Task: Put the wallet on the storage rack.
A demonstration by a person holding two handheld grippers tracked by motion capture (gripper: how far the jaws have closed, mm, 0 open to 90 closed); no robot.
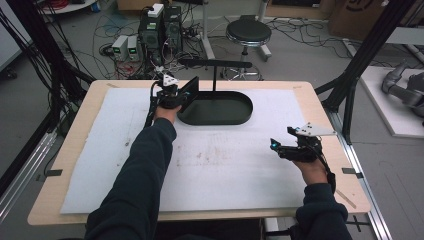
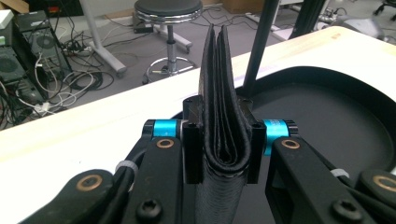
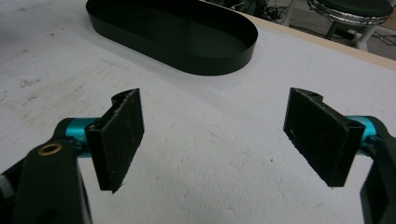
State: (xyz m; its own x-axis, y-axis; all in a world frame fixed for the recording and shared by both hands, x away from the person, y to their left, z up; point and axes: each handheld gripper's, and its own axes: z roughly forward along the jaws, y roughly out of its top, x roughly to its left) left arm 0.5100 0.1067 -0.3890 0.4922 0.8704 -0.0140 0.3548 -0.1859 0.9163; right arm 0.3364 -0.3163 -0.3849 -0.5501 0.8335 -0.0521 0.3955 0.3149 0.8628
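Over at the far left edge of the black oval tray [image 1: 220,112], the left gripper [image 1: 172,95] has its jaws clamped on a folded black wallet [image 2: 223,112], which stands upright between them above the tray's rim. Well to the right and nearer the person, the right gripper [image 1: 280,146] hovers over the white mat [image 1: 220,165], jaws wide apart, with the tray ahead of them.

Dark navy long sleeves [image 1: 135,185]; both black tongs [image 1: 182,97] [image 1: 280,145] carry cyan collars, brass-coloured rivets, black cables, grey three-cornered top plates.
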